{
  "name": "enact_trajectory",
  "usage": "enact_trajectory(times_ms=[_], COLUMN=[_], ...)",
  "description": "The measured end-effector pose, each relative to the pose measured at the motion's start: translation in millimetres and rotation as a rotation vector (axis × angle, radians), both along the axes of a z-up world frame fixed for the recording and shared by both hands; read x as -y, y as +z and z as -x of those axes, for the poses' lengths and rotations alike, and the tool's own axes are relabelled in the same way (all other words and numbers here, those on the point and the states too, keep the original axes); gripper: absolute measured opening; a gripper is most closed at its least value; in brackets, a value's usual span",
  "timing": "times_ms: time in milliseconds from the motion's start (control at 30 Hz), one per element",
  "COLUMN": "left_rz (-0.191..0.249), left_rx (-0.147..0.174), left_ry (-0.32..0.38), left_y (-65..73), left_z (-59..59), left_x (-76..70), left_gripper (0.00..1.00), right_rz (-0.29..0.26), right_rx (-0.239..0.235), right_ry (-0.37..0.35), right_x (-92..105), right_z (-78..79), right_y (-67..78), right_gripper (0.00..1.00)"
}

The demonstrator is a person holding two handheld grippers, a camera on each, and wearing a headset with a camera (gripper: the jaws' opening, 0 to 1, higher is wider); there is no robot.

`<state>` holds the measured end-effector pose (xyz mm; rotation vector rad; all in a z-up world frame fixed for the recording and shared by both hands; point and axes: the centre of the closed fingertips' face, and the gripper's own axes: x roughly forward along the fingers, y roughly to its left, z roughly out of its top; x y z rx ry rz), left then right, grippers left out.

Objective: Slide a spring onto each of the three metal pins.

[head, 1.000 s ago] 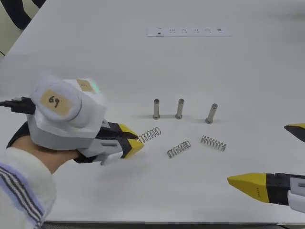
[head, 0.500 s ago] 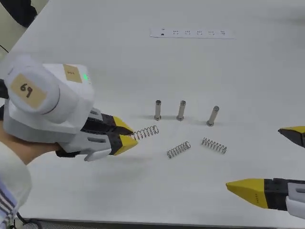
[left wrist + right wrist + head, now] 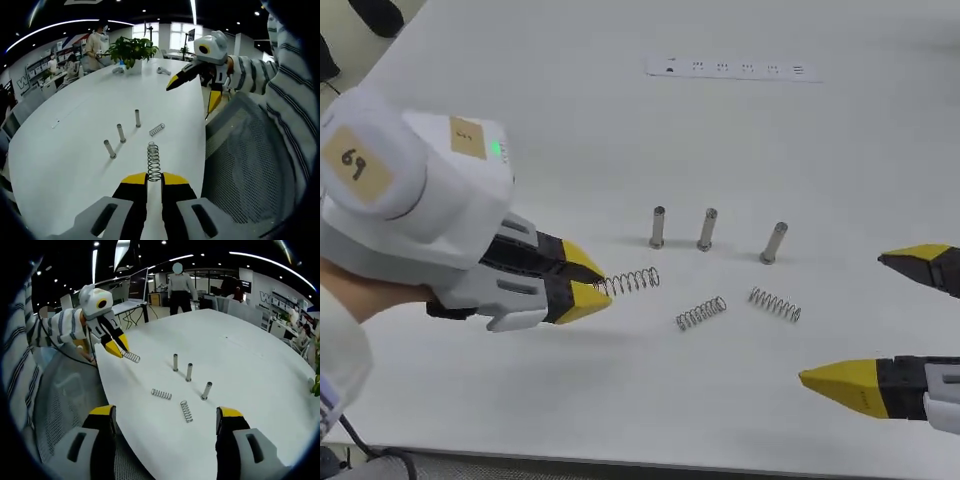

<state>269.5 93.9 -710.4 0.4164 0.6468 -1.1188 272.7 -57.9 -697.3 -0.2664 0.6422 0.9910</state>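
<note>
Left gripper point(image 3: 603, 288): clenched on one end of the held spring point(image 3: 630, 281), with most of the coil sticking out free beyond the jaws.
Held spring, place: left of the middle pin point(image 3: 708, 229) and on its near side, close but apart from it.
Held spring, axis: nearly level and in line with the jaws. The free end pointed towards the row of pins, roughly at the foot of the left pin point(image 3: 658, 227).
Held spring, height: it seemed to hang just above the table point(image 3: 570, 120), though the head view was too flat to be sure.
Pins: the left pin and the right pin point(image 3: 775, 243) flanked the middle pin, all three standing bare.
Loose springs: the second spring point(image 3: 701, 312) lay flat just in front of the middle pin, and the third spring point(image 3: 774, 304) lay in front and to its right.
Right gripper point(image 3: 843, 318): released, jaws wide and empty, well right of the middle pin and nearer the person.
Step in hand: probably carrying the first spring to a pin.
Doing it well: the wrist would need to roll until the coil stood upright with its free end down. The open bore should then be centred over a pin's top and lowered straight. The grip should stay light so the coil did not buckle.
</note>
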Motion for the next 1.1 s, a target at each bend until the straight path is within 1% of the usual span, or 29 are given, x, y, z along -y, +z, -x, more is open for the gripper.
enact_trajectory(times_ms=[100, 200, 267, 333, 467, 500, 567, 667, 767, 900, 1000, 1100], left_rz=[-0.01, -0.011, -0.009, -0.01, -0.008, -0.008, -0.006, 0.003, 0.009, 0.018, 0.018, 0.023], left_rx=[-0.002, -0.002, -0.002, -0.003, -0.001, 0.006, 0.008, 0.01, 0.011, 0.011, 0.01, 0.008], left_ry=[-0.013, -0.023, -0.027, -0.035, -0.053, -0.06, -0.07, -0.088, -0.1, -0.118, -0.132, -0.142], left_y=[-1.3, -2.3, -2.5, -3.4, -3.4, -3.1, -3.0, -1.9, -1.1, 0.2, 0.1, 0.8], left_z=[1.3, 2.4, 3.0, 3.9, 5.2, 5.0, 5.8, 7.4, 8.2, 9.4, 11.2, 13.1], left_x=[-0.6, -0.1, 0.7, 1.7, 3.6, 4.1, 5.0, 7.5, 9.4, 12.2, 13.6, 15.4], left_gripper=[0.03, 0.03, 0.03, 0.03, 0.03, 0.03, 0.03, 0.03, 0.03, 0.03, 0.03, 0.03], right_rz=[0.004, 0.0, -0.01, -0.031, -0.034, -0.037, -0.054, -0.06, -0.085, -0.112, -0.109, -0.118], right_rx=[0.007, 0.012, 0.016, 0.021, 0.036, 0.033, 0.005, 0.015, 0.016, 0.025, 0.027, 0.036], right_ry=[0.038, 0.074, 0.092, 0.12, 0.155, 0.165, 0.196, 0.231, 0.257, 0.289, 0.327, 0.353], right_x=[-5.1, -11.0, -14.4, -19.9, -24.0, -25.4, -28.3, -31.1, -35.6, -41.2, -45.9, -52.0], right_z=[-2.1, -4.5, -5.5, -6.3, -7.6, -7.5, -3.7, -2.1, -0.8, 0.3, 2.4, 3.7], right_y=[0.5, 1.4, 2.3, 4.0, 4.7, 4.9, 4.8, 5.5, 7.3, 9.9, 9.5, 11.1], right_gripper=[0.78, 0.77, 0.75, 0.73, 0.7, 0.68, 0.65, 0.62, 0.6, 0.5, 0.43, 0.4])
